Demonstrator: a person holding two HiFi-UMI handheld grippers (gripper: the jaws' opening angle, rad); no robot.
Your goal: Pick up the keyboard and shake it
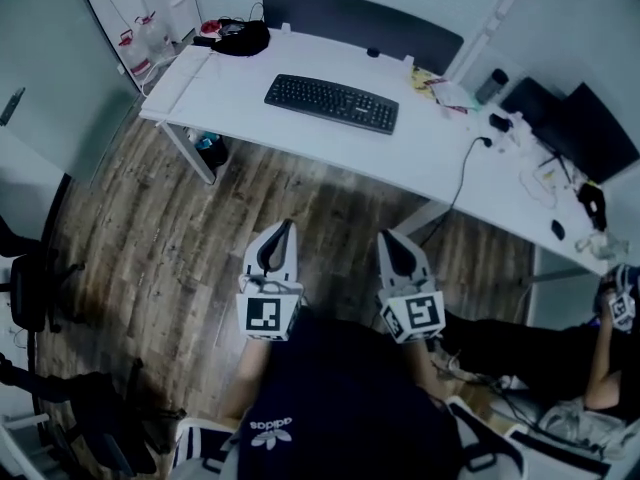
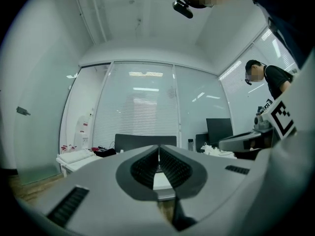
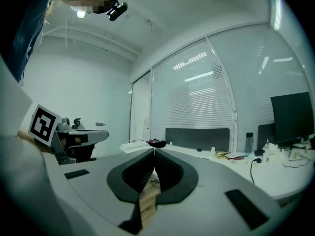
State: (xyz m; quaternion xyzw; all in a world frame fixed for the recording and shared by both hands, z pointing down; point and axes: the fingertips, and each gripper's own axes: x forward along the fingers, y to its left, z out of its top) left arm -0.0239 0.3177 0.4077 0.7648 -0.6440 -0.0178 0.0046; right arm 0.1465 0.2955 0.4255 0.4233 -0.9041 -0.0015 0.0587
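A black rectangular computer keyboard (image 1: pixel 331 103) lies flat on the left half of the long white desk (image 1: pixel 300 143), well apart from both grippers. The grey left gripper (image 1: pixel 287 228) and grey right gripper (image 1: pixel 386 238) hang side by side over the brown wooden plank floor (image 1: pixel 150 218), near the person, tips pointing toward the desk. Each gripper's jaws are pressed together with nothing between them.

floor (image 1: pixel 150 218): wood-look planks, streaky grain, dull.
desk (image 1: pixel 235 78): white top, smooth, slight sheen.
keyboard (image 1: pixel 332 103): black plastic, matt.
left gripper (image 1: pixel 286 230), right gripper (image 1: pixel 388 240): grey plastic shells, smooth, matt; pads (image 2: pixel 145 168) black, finely ribbed.
wall (image 2: pixel 142 107): glass, glossy, mirrors ceiling lights.
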